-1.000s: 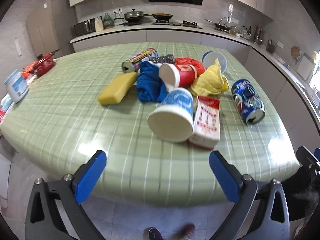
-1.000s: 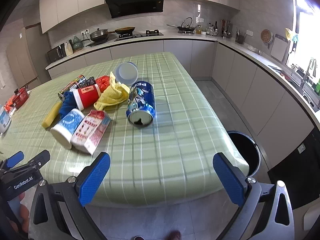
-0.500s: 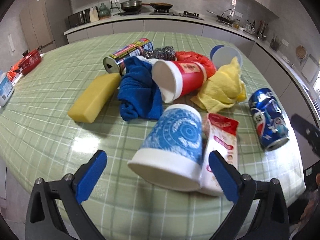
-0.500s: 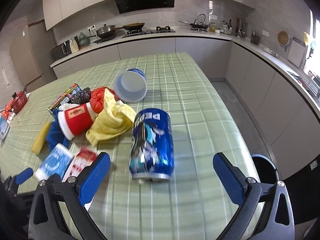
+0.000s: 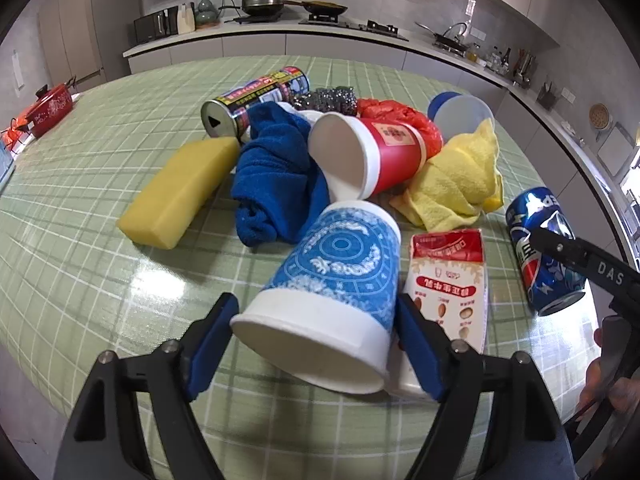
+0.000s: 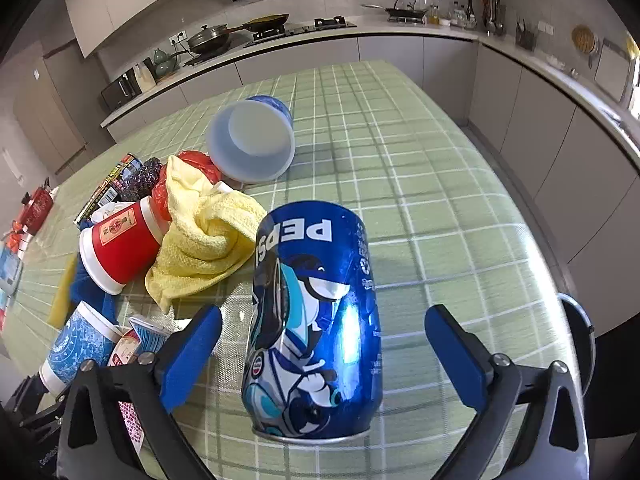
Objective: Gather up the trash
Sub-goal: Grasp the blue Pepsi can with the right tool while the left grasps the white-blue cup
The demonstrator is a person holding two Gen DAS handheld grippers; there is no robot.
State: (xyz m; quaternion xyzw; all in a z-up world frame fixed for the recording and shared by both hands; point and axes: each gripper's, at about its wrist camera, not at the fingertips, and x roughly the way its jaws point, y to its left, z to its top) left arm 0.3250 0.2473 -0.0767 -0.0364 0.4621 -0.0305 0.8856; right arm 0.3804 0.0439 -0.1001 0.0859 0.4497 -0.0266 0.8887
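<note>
A blue patterned paper cup (image 5: pixel 336 280) lies on its side on the green checked table (image 5: pixel 80 208). My left gripper (image 5: pixel 316 344) has its blue pads on either side of the cup's rim, closed in against it. A dented blue Pepsi can (image 6: pixel 316 320) lies between the open fingers of my right gripper (image 6: pixel 324 356), which do not touch it. The can also shows in the left wrist view (image 5: pixel 544 248). A white and red carton (image 5: pixel 448 280) lies beside the blue cup.
A red paper cup (image 5: pixel 372 156), blue cloth (image 5: pixel 276 184), yellow cloth (image 5: pixel 460 184), yellow sponge (image 5: pixel 180 192), printed can (image 5: pixel 256 100), steel scourer (image 5: pixel 332 98), red bag (image 5: pixel 400 112) and blue plastic tub (image 6: pixel 252 140) crowd the table. A dark bin (image 6: pixel 580 344) stands off the right edge.
Both grippers have moved forward over the table. The left fingers have closed in around the blue cup. The right fingers now straddle the Pepsi can.
</note>
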